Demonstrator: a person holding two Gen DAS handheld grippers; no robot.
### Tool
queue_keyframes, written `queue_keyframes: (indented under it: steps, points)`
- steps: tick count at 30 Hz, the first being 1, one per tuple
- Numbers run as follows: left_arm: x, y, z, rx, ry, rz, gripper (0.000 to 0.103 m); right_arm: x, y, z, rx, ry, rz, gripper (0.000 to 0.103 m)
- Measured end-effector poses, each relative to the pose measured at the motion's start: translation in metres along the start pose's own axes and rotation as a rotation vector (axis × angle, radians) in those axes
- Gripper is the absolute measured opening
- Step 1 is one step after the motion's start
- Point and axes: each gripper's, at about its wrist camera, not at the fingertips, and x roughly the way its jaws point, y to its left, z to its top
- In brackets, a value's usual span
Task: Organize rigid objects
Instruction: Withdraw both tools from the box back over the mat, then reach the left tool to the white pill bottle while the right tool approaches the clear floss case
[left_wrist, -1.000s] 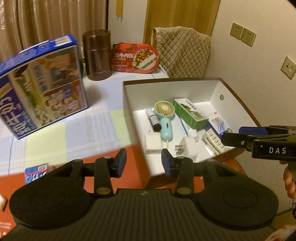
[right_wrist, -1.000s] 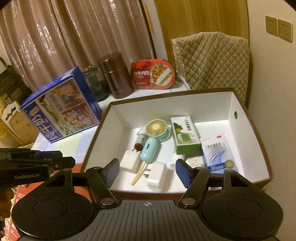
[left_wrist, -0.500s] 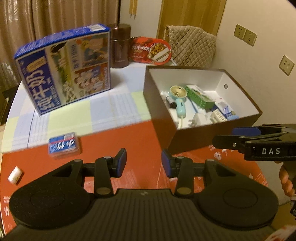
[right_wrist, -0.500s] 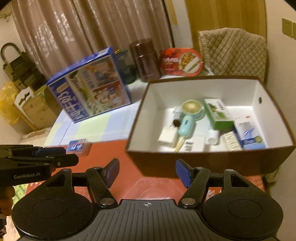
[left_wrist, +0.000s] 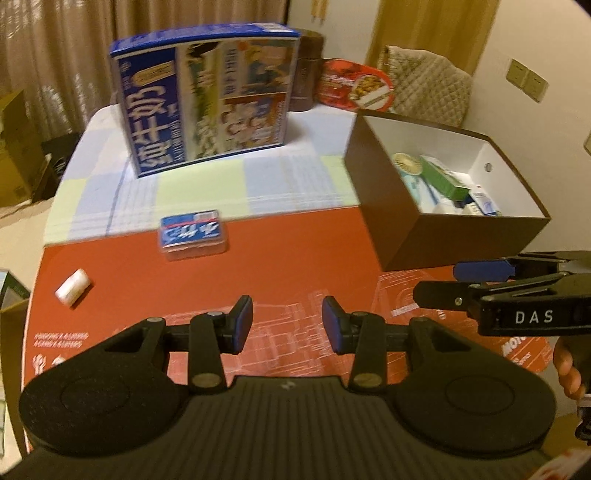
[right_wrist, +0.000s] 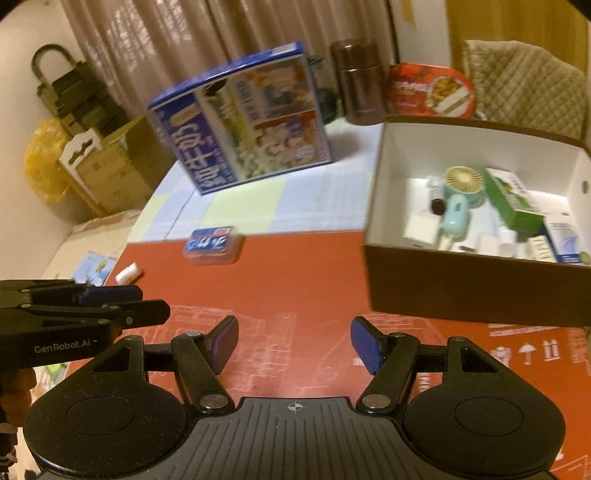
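Red mat (left_wrist: 295, 266) on table: small blue-labelled clear plastic case (left_wrist: 192, 233) at 11 o'clock from left gripper (left_wrist: 287, 329), well apart. Brown cardboard box with white inside (right_wrist: 461, 288) at 2 o'clock. Left gripper partly open, empty. Right gripper (right_wrist: 293, 344) wider open, empty.

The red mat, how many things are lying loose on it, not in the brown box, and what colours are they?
Blue: 1, the small case
White: 1, the little roll
Total: 2 on the red mat; both grippers hang empty above it.
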Motion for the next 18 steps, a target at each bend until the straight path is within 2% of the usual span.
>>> queue_keyframes:
  steps: [11,18]
  points:
    - [-0.004,0.054,-0.019,-0.095,0.024,0.09,0.037,0.044,0.044,0.0,-0.087,0.074,0.076,0.064]
    - [0.002,0.088,-0.027,-0.148,0.03,0.142,0.037,0.078,0.065,0.006,-0.137,0.089,0.11,0.064]
